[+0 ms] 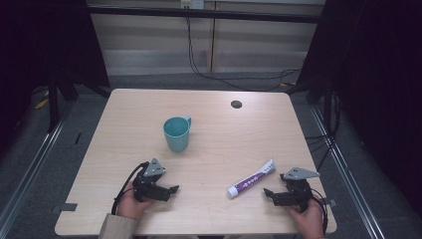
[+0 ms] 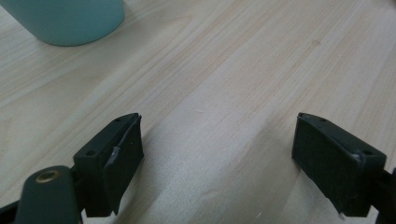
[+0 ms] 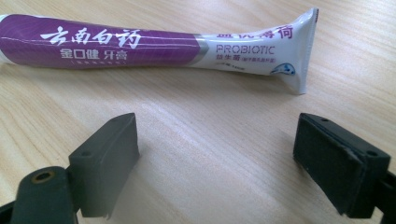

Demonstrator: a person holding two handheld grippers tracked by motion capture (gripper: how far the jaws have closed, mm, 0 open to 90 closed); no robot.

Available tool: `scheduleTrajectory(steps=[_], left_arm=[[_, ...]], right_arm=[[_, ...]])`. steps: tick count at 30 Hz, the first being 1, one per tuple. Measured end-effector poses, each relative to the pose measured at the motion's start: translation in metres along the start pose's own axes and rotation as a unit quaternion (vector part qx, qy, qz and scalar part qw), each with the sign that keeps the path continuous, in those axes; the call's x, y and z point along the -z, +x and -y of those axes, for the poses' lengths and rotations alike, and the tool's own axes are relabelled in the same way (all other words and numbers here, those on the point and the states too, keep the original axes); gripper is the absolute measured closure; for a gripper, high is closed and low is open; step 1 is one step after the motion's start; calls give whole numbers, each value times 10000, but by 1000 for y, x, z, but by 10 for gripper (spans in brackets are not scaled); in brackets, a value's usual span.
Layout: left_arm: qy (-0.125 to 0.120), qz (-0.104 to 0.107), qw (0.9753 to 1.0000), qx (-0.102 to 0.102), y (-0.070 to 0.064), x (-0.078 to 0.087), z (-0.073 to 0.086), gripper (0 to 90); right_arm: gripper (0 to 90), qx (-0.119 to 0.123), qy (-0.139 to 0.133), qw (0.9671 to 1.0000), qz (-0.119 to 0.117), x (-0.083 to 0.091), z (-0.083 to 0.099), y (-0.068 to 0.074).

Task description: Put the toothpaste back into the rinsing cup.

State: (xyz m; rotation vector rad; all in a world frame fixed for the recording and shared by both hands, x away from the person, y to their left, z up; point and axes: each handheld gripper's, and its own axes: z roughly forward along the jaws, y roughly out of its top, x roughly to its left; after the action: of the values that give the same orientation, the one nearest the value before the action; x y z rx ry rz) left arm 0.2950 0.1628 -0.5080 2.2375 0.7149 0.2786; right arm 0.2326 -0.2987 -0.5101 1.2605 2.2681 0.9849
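A teal mug [image 1: 177, 133] stands upright near the table's middle, handle to the back right; its base shows at the top left of the left gripper view as the mug [image 2: 65, 21]. A purple and white toothpaste tube [image 1: 251, 179] lies on the table at the front right, cap toward the front; in the right gripper view the tube [image 3: 154, 44] lies across just beyond the jaws. My left gripper [image 1: 171, 189] rests at the front left, open and empty, jaws [image 2: 219, 163] wide over bare wood. My right gripper [image 1: 267, 192] sits just right of the tube, open and empty [image 3: 217, 168].
The wooden table [image 1: 209, 124] has a small dark round hole [image 1: 236, 104] at the back right. Cables [image 1: 209, 74] trail over the grey floor behind it. A hand and sleeve [image 1: 122, 219] hold the left gripper; another hand [image 1: 308, 219] holds the right one.
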Motion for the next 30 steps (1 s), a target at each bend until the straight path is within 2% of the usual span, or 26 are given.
scheduleTrajectory(steps=[8,15,17,19,22,28,30], left_arm=[[-2,-1,10000,0,0,0,0,159],[-3,-1,10000,2,0,0,0,158],[-3,0,10000,0,0,0,0,158],[0,0,10000,-1,0,0,0,158],[-1,-1,10000,0,0,0,0,158],[28,-52,10000,29,-1,1,-1,177],[107,-61,9999,42,-2,1,-2,179]], right_arm=[[138,-31,2,10000,-41,0,0,-1],[141,-47,340,9994,-87,1,-8,-1],[152,82,532,9984,-167,1,-12,-1],[148,159,567,9981,-164,0,-13,0],[147,62,501,9985,-222,1,-12,0],[143,142,495,9985,-196,1,-10,3],[154,249,512,9980,-267,0,-13,3]])
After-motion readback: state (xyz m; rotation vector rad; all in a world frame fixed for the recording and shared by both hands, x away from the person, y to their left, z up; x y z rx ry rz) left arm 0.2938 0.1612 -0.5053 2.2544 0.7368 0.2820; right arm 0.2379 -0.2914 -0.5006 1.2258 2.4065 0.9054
